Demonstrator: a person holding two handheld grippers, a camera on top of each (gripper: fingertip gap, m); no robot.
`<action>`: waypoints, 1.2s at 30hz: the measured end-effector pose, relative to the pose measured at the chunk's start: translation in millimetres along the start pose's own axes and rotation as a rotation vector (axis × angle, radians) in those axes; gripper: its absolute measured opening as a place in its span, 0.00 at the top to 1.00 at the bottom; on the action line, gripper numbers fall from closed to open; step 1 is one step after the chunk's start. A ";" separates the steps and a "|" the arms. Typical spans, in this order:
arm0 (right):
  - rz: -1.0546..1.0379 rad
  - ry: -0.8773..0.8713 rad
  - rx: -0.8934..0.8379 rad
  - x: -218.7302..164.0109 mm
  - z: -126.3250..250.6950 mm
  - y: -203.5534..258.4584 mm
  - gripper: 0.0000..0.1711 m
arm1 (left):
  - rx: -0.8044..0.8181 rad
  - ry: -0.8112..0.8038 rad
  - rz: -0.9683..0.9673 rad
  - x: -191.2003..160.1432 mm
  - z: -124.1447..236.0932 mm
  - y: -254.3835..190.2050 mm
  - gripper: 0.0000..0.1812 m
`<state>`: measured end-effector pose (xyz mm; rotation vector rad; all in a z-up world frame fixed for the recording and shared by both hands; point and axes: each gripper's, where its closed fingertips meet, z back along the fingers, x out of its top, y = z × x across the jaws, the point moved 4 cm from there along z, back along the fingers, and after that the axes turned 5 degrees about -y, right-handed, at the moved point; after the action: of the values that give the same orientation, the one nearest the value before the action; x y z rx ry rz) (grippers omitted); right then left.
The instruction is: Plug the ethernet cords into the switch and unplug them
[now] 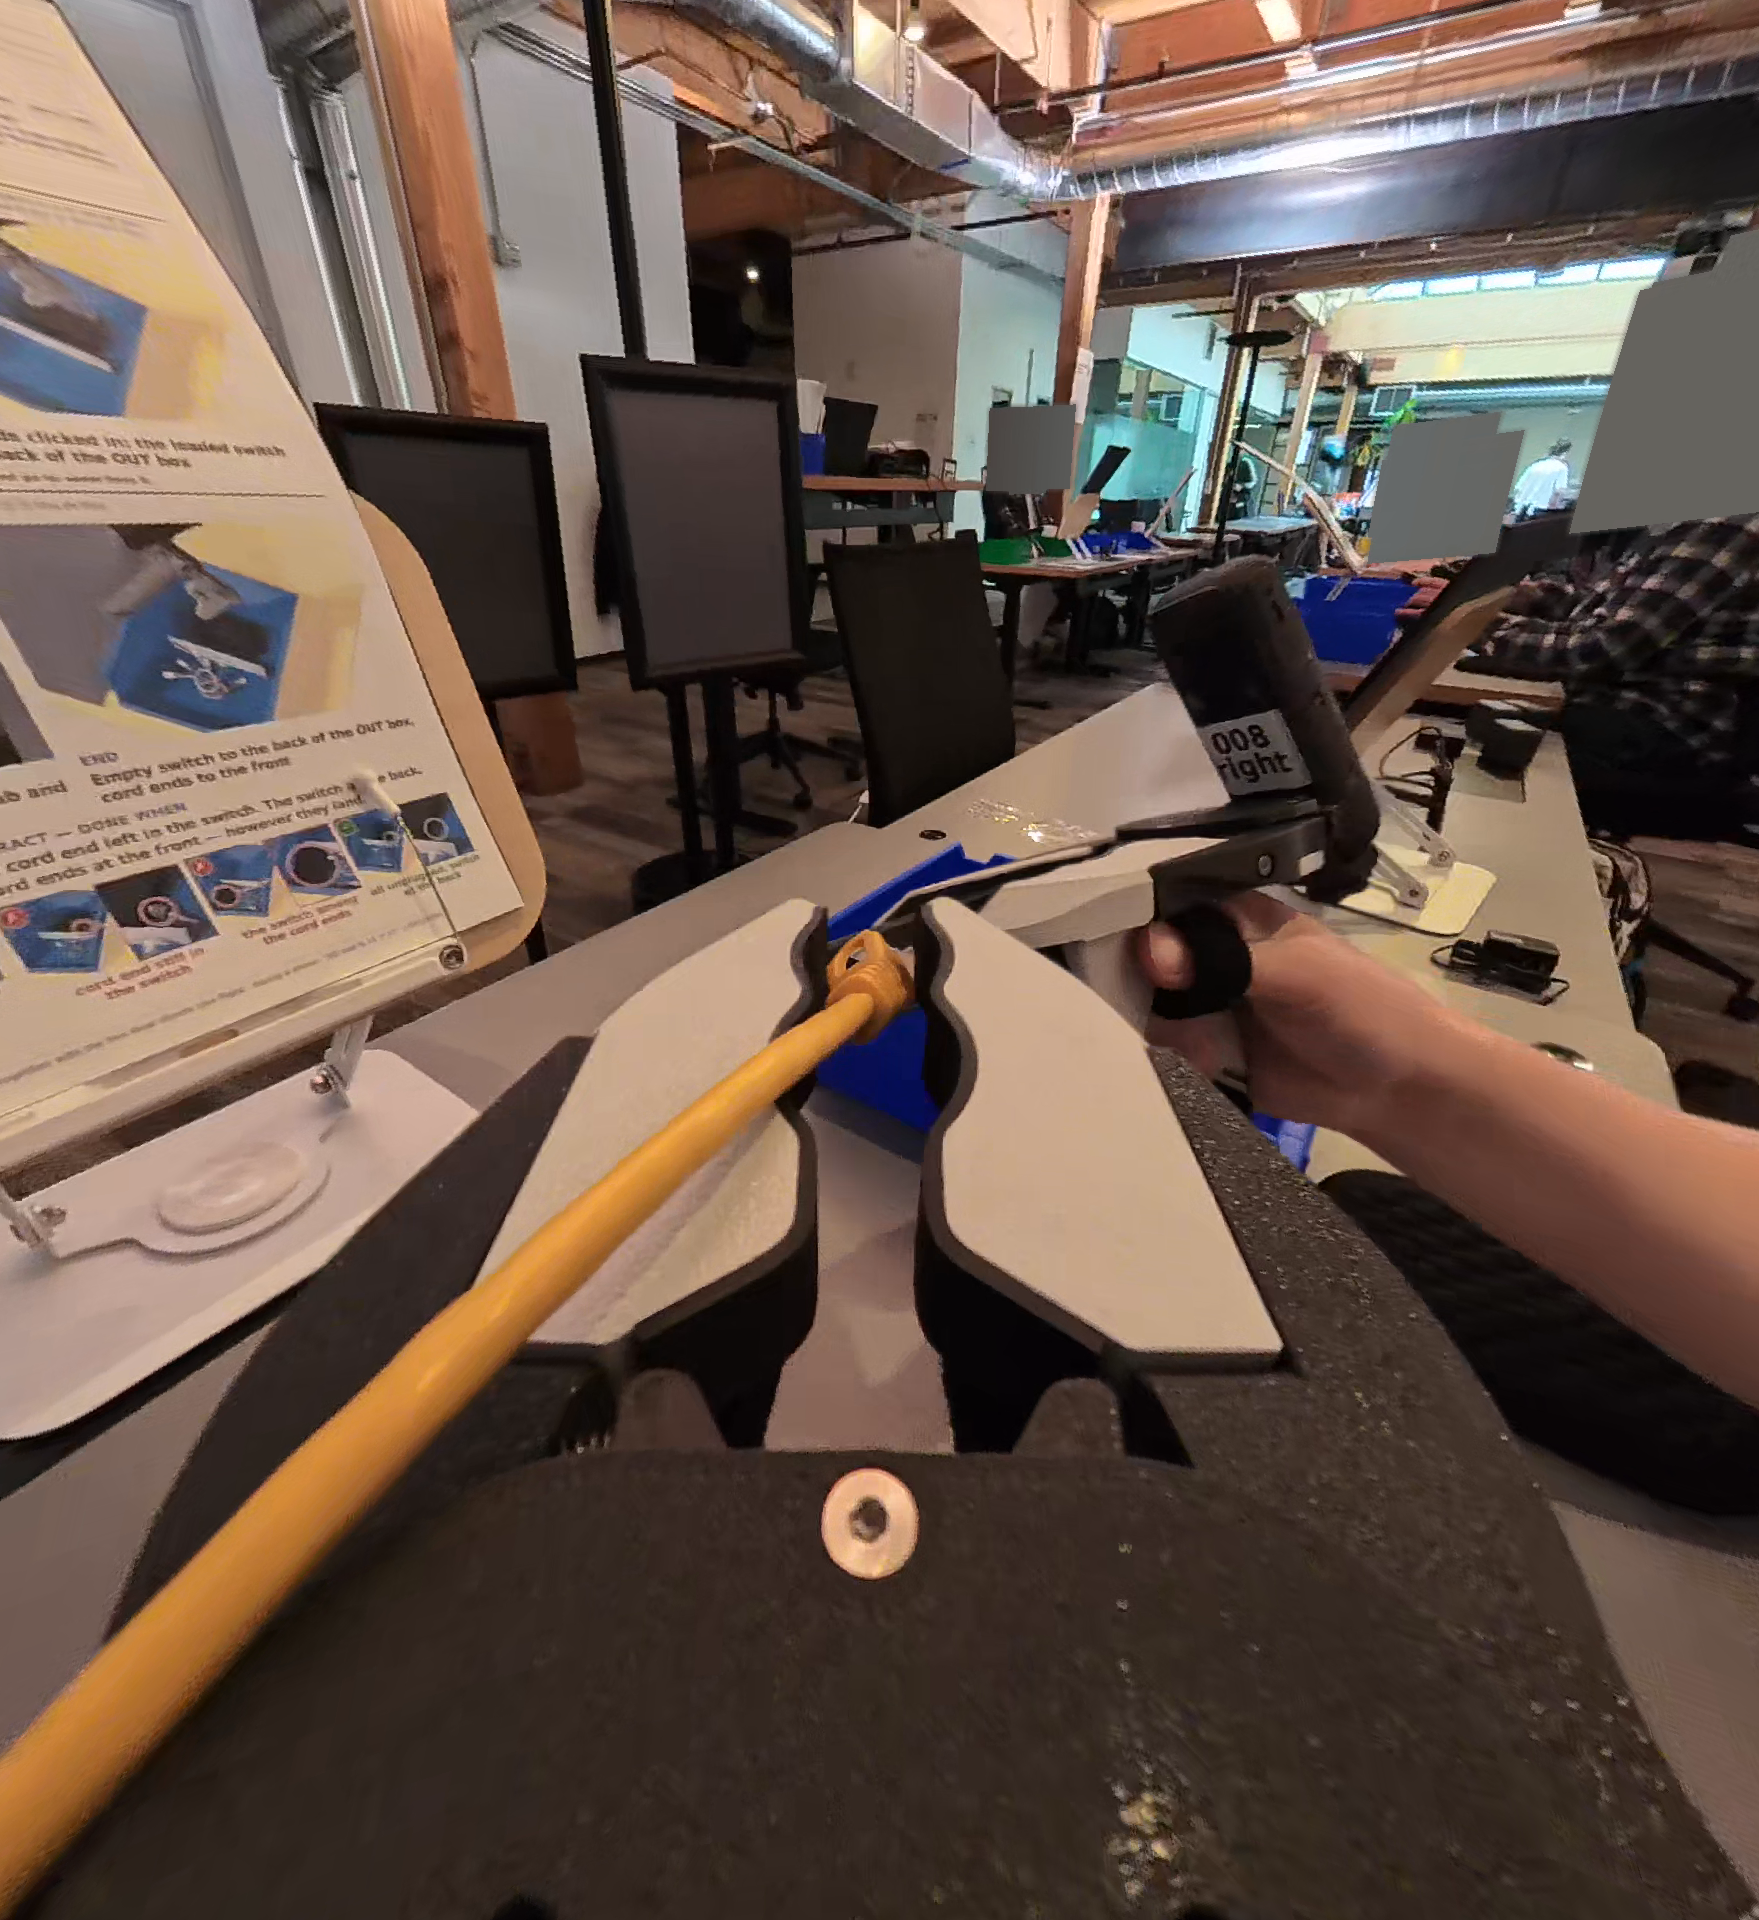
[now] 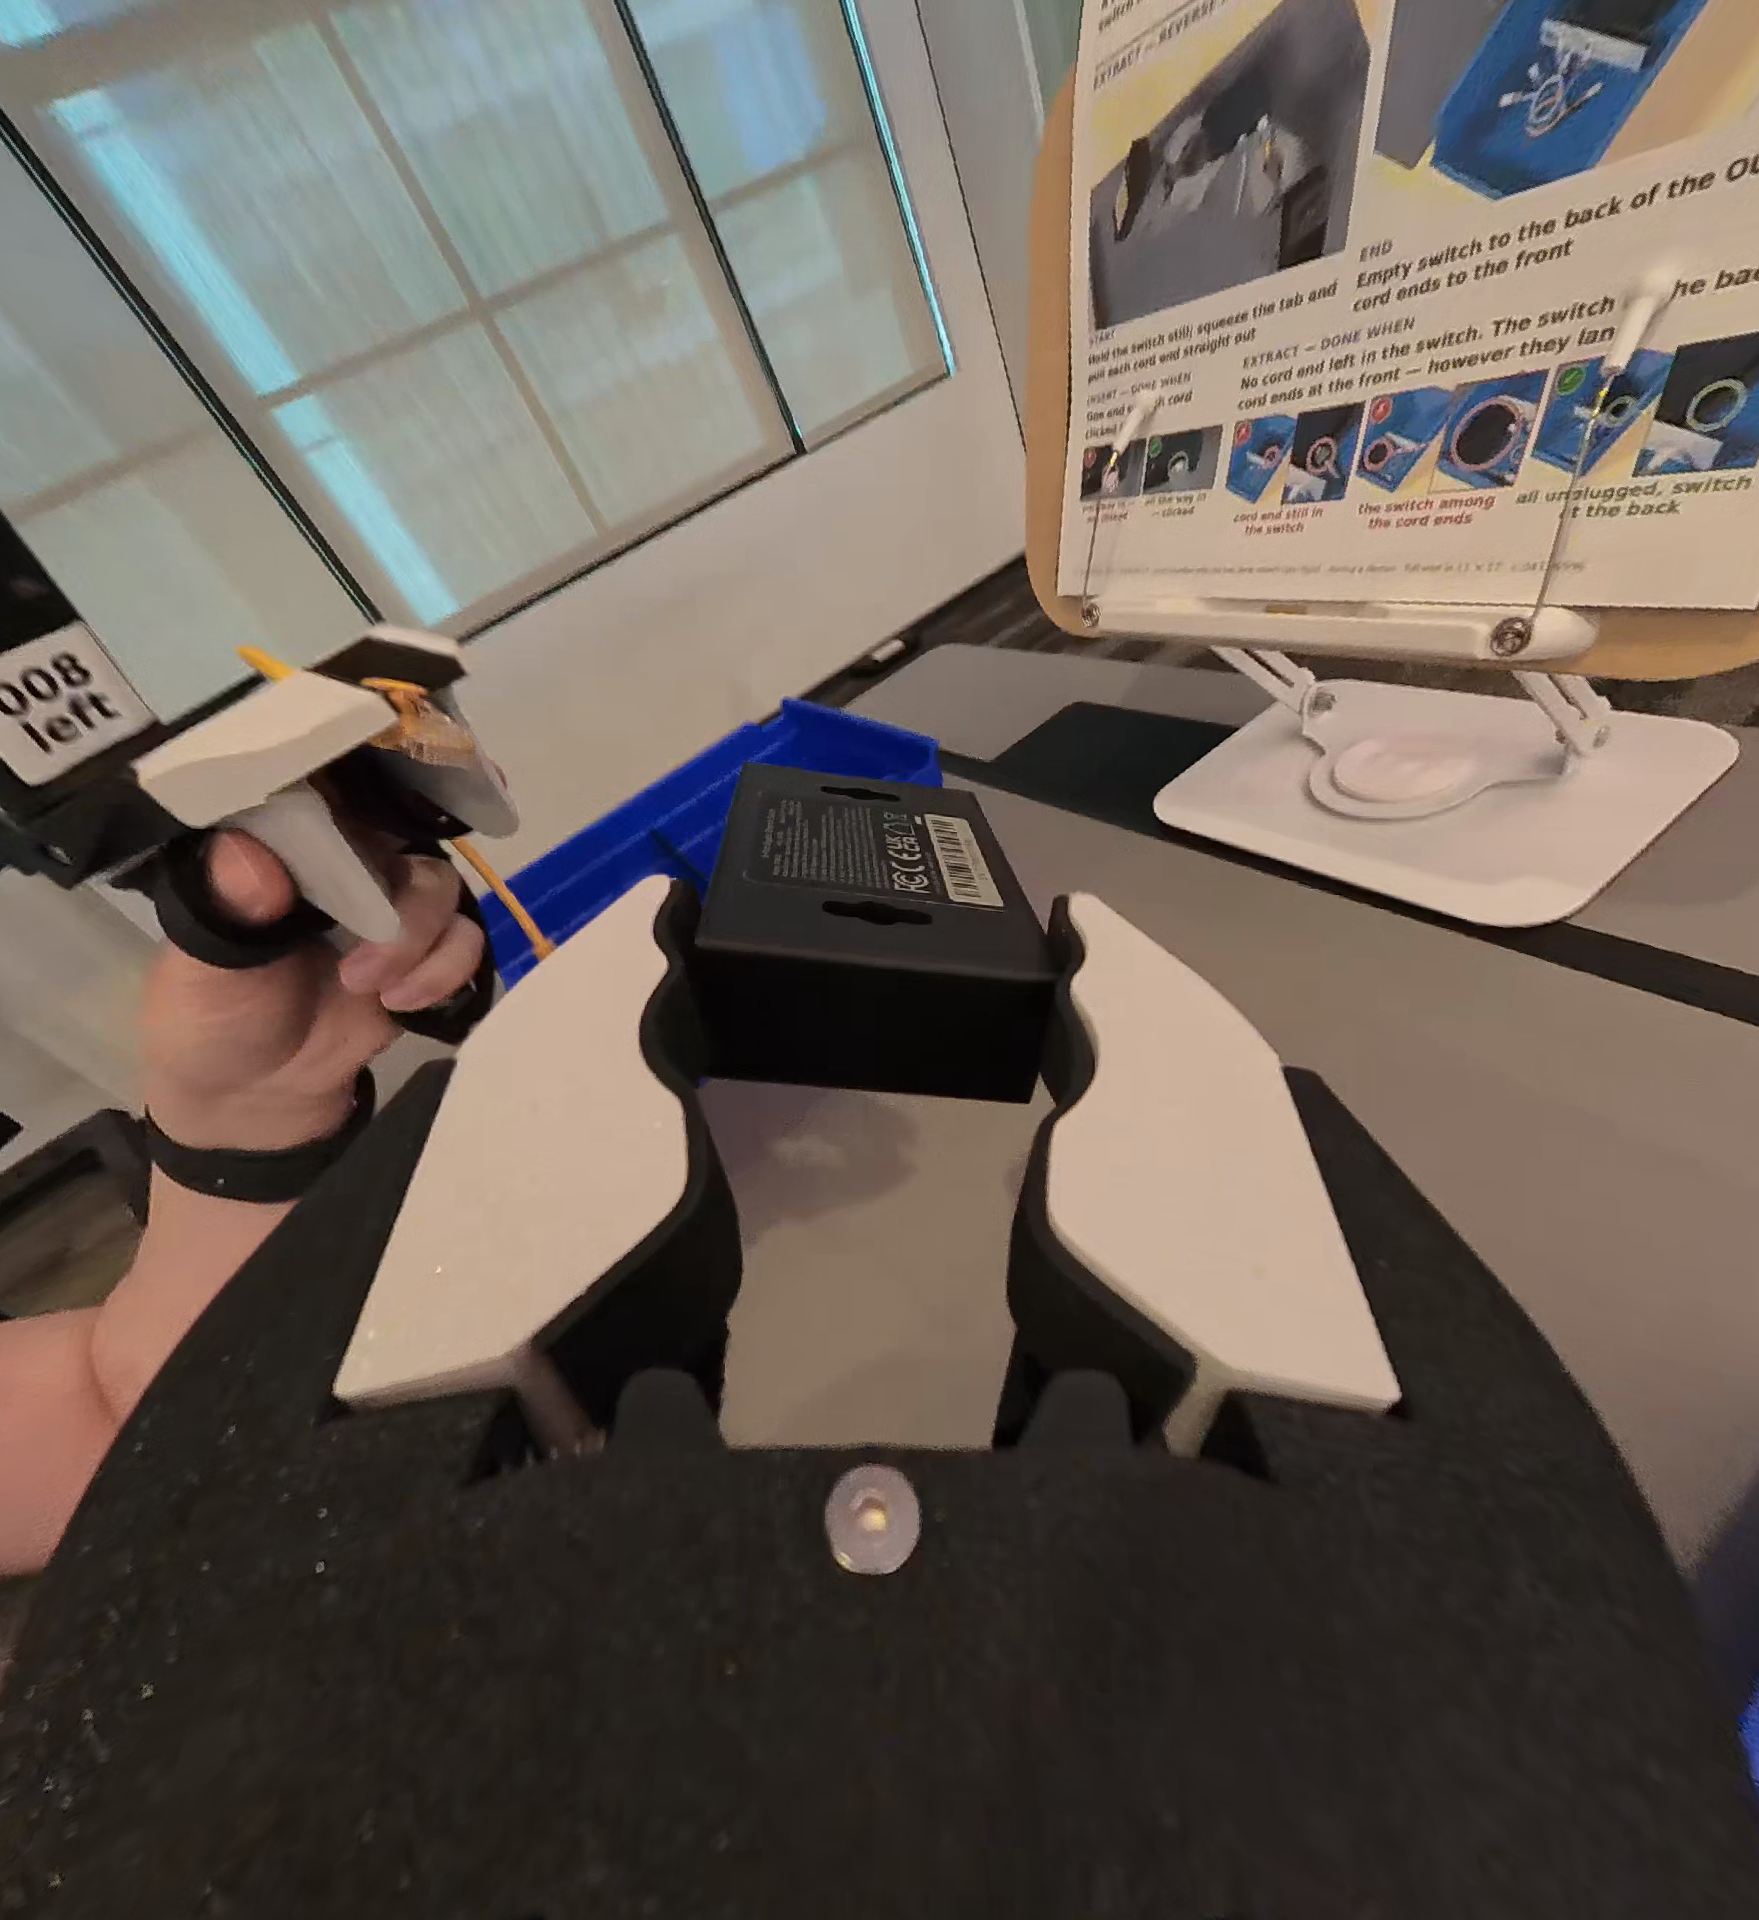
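My left gripper (image 1: 867,940) is shut on the plug end of a yellow ethernet cord (image 1: 542,1216), and the cord trails back to the lower left. In the right wrist view the left gripper (image 2: 428,717) is at the left, held up in a hand, with the yellow plug (image 2: 418,732) between its fingers. My right gripper (image 2: 864,935) is shut on a black switch (image 2: 854,894), held above the grey table with its labelled underside up. The plug and the switch are apart. The switch's ports are hidden.
A blue bin (image 2: 709,821) sits on the grey table (image 2: 1374,1091) beyond both grippers and also shows in the left wrist view (image 1: 885,1070). An instruction sheet stands on a white stand (image 2: 1446,800) at the far side. Chairs, easels and a seated person lie beyond the table.
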<state>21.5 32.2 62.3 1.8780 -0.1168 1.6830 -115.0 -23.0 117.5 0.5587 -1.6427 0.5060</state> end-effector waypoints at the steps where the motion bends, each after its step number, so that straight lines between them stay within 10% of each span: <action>1: -0.017 -0.024 0.016 -0.7 -2.2 -0.3 0.64 | -0.010 0.009 0.005 -3.1 -2.5 -1.0 0.92; 20: 0.009 0.025 0.039 -15.5 -37.7 -4.8 0.64 | 0.035 -0.004 0.025 -24.6 -8.6 26.2 0.92; 36: 0.417 0.946 -0.259 -93.1 -11.9 -40.7 0.64 | 0.063 0.432 -0.266 -86.8 32.8 1.2 0.91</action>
<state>11.8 40.9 -39.2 0.7589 -0.3284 2.5192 -131.1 -35.8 27.0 0.6525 -1.1263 0.4459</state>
